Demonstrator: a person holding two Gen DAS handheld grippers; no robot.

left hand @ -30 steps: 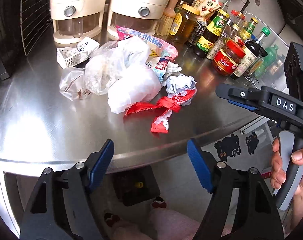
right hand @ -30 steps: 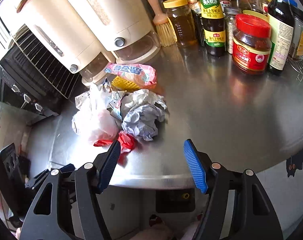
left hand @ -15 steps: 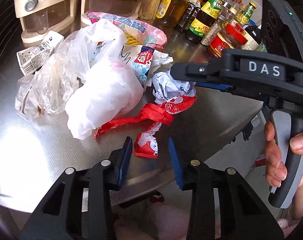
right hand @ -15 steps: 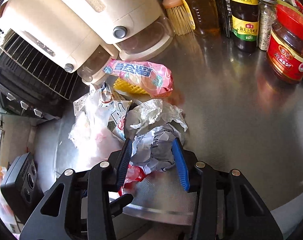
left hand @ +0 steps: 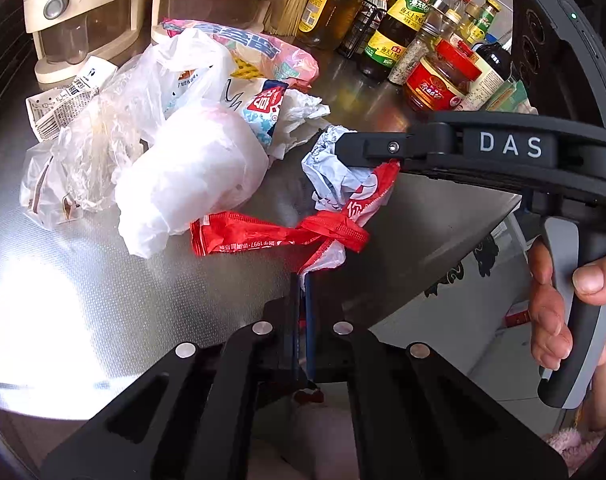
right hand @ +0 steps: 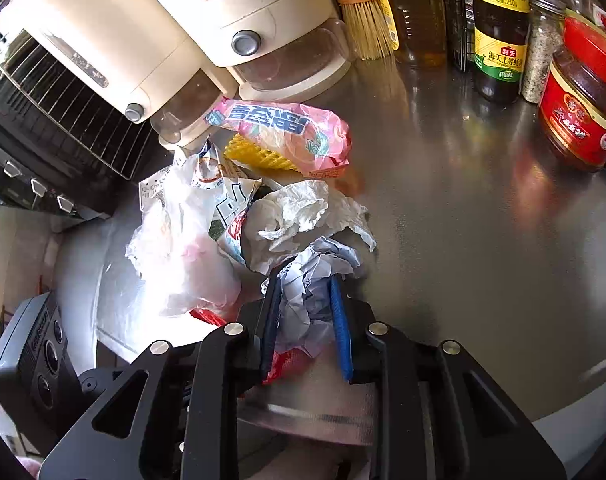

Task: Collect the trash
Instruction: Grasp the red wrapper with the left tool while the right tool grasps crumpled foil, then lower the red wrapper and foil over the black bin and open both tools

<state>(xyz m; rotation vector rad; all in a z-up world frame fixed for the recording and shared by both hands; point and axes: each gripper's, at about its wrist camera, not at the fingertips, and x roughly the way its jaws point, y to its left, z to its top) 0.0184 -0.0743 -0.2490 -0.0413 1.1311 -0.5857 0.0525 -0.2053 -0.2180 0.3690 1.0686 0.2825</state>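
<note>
Steel counter (left hand: 83, 280); tools (left hand: 301, 280) (right hand: 307, 300) clamping wrappers (left hand: 263, 236)

Red wrapper's (left hand: 263, 236) end between left tongs (left hand: 302, 280)

We see heap of trash on steel counter (left hand: 83, 300). Crumpled pale-blue paper ball (right hand: 311, 280) at near edge of heap, squeezed from both sides. Twisted red foil wrapper (left hand: 271, 234) lies flat just beside it, its white-lined tail (left hand: 327, 256) pinched at near end. White plastic bag (left hand: 191, 172), bulging, sits left of wrapper, touching it. Clear crinkled bag (left hand: 83, 160) further left. Pink printed snack bag (right hand: 287, 132) at back over yellow foam net (right hand: 255, 156). Crumpled white tissue (right hand: 299, 212) between.
</note>
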